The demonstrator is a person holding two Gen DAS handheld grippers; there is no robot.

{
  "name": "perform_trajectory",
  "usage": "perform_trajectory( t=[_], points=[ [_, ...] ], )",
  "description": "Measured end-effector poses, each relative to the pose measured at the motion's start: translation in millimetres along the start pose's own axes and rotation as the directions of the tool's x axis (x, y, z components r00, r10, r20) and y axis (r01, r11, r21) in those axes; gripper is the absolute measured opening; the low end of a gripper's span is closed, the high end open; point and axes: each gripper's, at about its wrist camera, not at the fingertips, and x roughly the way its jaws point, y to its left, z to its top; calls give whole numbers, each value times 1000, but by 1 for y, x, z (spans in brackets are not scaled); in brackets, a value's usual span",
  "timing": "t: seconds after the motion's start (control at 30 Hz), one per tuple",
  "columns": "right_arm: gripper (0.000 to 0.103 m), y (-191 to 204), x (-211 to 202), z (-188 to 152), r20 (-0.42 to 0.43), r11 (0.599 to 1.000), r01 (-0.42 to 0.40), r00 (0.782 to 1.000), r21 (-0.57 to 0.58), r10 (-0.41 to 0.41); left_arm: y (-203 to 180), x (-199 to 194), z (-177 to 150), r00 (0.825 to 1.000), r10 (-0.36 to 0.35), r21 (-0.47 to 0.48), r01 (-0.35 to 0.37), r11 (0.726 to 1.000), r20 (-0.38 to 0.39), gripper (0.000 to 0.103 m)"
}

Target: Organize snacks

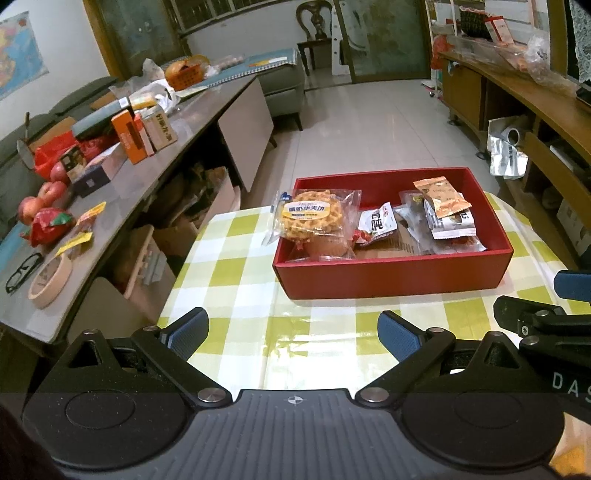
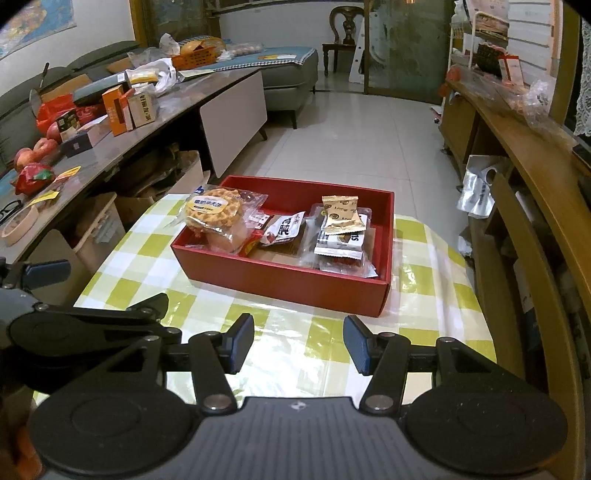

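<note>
Red box sitting on the green-and-white checked tablecloth, taken here as the landmark. Inside it, against its left wall: waffle biscuit packet, propped high over a second clear-wrapped cake, top corner overhanging the box rim. Toward the box middle: white-and-red sachet, lying tilted. Against the box's right side: stack of flat packets, topped by a tan sachet over a white-and-grey sachet, with red-tinted clear packs underneath. Same layout in the right wrist view: box, waffle packet at its left end, tan sachet near its right end. In front of the box, over bare cloth: left gripper, blue pads spread wide, gripping nothing. Beside it, also short of the box: right gripper, parted about half as far, equally empty; 1 finger of each tool poking into the other's view. Left of the box, well apart from it: long grey coffee table crowded with cartons, red apples, a roll of tape and black glasses. Right of the box: wooden sideboard. Beyond the box: pale tiled floor and a dark wooden chair.
</note>
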Motion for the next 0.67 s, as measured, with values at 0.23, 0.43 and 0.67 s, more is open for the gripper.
perform_trajectory(
  t=[0.23,0.43,0.67],
  points=[
    [64,2,-9,-5,11,1000,-3,1000,2,3,1,-11,-7,1000,5,-6,-5,1000,16,100],
    [64,1,-16,-9,17,1000,-6,1000,2,6,1,-19,-9,1000,8,-6,-8,1000,26,100],
    [64,-2,-20,-10,27,1000,-13,1000,7,13,-2,-24,-12,999,9,-2,-9,1000,32,100]
  ],
)
